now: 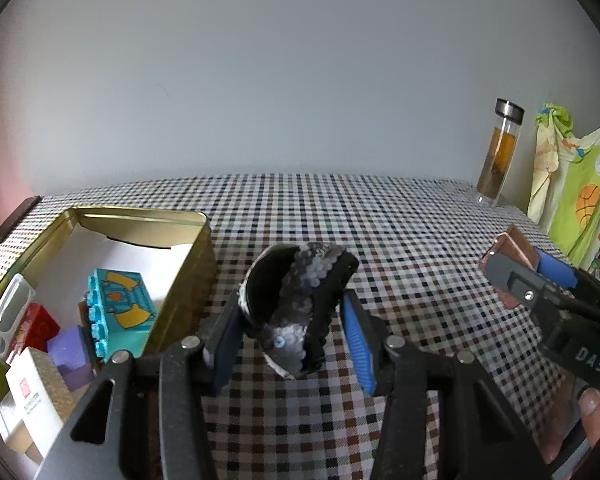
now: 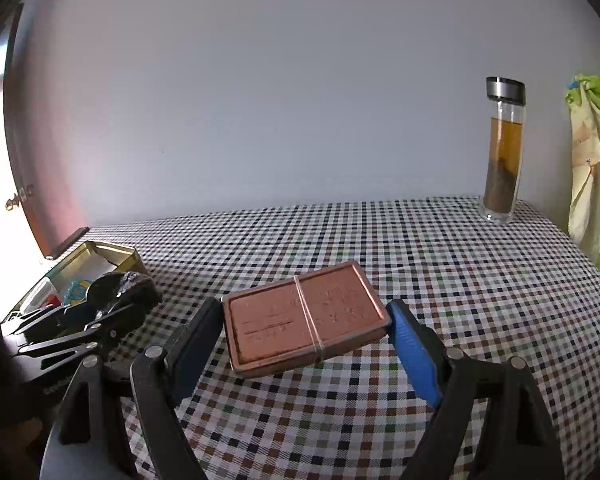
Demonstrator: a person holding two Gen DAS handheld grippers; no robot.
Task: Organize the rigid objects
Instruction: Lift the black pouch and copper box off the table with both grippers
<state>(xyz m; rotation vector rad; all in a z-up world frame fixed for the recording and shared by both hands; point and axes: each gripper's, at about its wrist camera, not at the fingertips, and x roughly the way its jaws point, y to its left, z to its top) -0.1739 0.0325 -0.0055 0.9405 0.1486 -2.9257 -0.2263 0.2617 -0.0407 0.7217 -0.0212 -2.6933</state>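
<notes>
My left gripper (image 1: 292, 320) is shut on a black and grey sequined hair clip (image 1: 300, 300) and holds it above the checked tablecloth, just right of an open gold tin (image 1: 204, 248). The tin holds a teal toy brick (image 1: 120, 312), a purple block (image 1: 70, 352), a red box (image 1: 36, 326) and white boxes (image 1: 36, 400). My right gripper (image 2: 306, 324) is shut on a flat copper-coloured box (image 2: 304, 316) with a rubber band around it, held above the cloth. It also shows in the left wrist view (image 1: 508, 268), to the right of the clip.
A glass bottle of amber tea (image 2: 502, 152) stands at the back right corner of the table by the wall. A green and yellow printed cloth (image 1: 572, 192) hangs at the right edge. A dark phone-like slab (image 2: 66, 244) lies behind the tin.
</notes>
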